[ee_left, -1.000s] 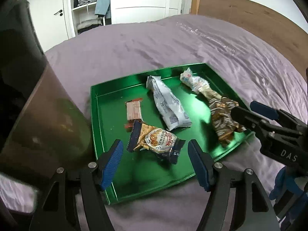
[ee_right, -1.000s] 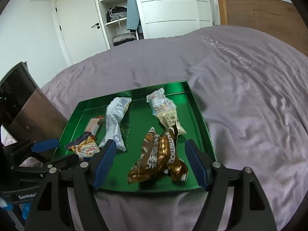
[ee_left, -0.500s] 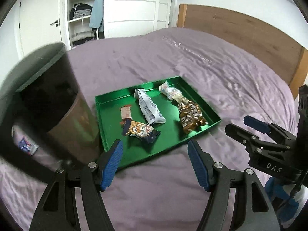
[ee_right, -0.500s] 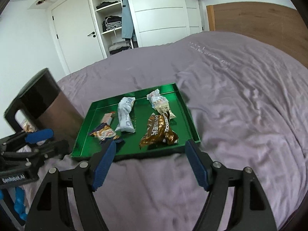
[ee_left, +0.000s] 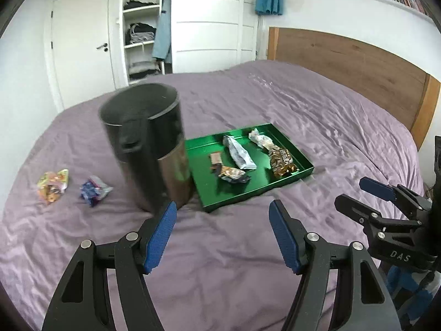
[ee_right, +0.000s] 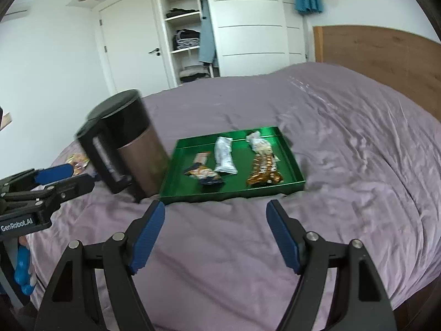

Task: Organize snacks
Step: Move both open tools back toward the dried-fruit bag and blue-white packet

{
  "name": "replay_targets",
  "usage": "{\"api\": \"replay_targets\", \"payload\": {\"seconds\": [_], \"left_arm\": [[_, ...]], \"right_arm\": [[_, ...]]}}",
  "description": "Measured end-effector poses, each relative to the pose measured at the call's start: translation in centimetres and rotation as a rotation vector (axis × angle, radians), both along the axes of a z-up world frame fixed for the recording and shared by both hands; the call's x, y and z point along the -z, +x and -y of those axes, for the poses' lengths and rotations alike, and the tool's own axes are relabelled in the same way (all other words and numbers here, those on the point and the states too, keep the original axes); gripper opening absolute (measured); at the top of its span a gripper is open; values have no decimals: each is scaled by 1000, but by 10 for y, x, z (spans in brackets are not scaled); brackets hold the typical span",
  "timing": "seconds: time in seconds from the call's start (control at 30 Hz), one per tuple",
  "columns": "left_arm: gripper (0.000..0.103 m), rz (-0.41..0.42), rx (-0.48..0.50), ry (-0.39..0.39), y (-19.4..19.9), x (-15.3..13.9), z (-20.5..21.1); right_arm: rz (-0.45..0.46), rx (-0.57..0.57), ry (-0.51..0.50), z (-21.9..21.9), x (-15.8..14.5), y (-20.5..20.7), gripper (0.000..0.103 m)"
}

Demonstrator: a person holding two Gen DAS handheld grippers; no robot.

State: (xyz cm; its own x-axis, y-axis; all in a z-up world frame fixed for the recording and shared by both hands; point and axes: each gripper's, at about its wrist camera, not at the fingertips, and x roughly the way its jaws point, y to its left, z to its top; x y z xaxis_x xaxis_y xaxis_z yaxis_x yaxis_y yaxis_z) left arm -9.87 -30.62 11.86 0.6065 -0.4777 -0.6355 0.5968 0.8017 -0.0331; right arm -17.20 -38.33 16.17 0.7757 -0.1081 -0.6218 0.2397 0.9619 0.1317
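Left wrist view: the left gripper hangs over bare purple bedspread, jaws about half apart, nothing between the blue pads. Ahead sits the green tray, our landmark. On it, from its left side: a small brown bar, a gold-and-navy biscuit pack just in front of that, a long white sachet mid-tray, a pale crinkled packet at the far right corner, and a brown foil wrapper touching its near end. Tight against the tray's left wall stands a dark cylindrical bin. Left of the bin, well clear of the tray, two strays lie on the sheet: an orange-yellow packet and a blue one. The right gripper shows at the right edge.

Right wrist view: the right gripper is spread wide and empty, short of the tray's near wall. The left gripper pokes in beside the bin.

These look like light, crinkly film packs, slippery and likely crushable, so a gentle pinch across the middle or on a sealed end seems wisest. Room is generous right of the tray and in front of it; the bin crowds its left, and the soft bedding may let the tray tip.
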Motion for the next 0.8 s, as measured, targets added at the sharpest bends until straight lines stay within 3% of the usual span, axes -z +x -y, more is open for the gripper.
{"api": "replay_targets", "payload": {"seconds": [0.47, 0.57, 0.8], "left_arm": [[64, 57, -132, -94, -24, -28, -112], [70, 72, -170, -123, -29, -33, -138], [71, 105, -241, -167, -39, -40, -189]], "right_arm": [[36, -156, -81, -109, -44, -17, 89], [40, -188, -101, -133, -53, -21, 89], [40, -251, -132, -181, -64, -30, 89]]}}
